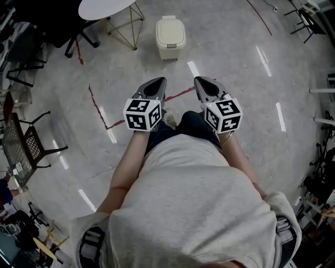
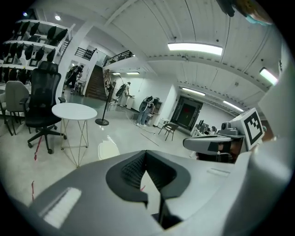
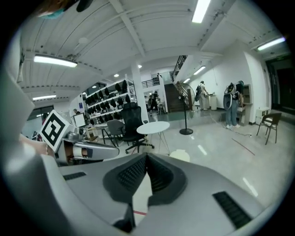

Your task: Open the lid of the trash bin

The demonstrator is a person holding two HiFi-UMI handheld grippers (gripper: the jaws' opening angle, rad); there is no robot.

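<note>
Here, floor (image 1: 235, 63): pale, glossy, marked with red tape lines; the bin is carried on it.
Round table (image 1: 102, 8): white, on wire legs, set at the far left of the bin.
Trash bin (image 1: 170, 37): cream, upright, placed on the floor ahead of both grippers and well apart from them.
Lid (image 1: 170, 31): seen flat and closed.
Left gripper (image 1: 156, 84): held level, aimed towards the bin; fingers (image 2: 131, 173) pressed together at the tips, nothing between them.
Right gripper (image 1: 205, 82): held beside the left; fingers (image 3: 131, 174) likewise pressed together, nothing gripped.
Step in hand: judged as the approach; the lid is not yet touched.
Next move: the gap to the bin must be closed and one gripper brought down to the lid's front edge.
</note>
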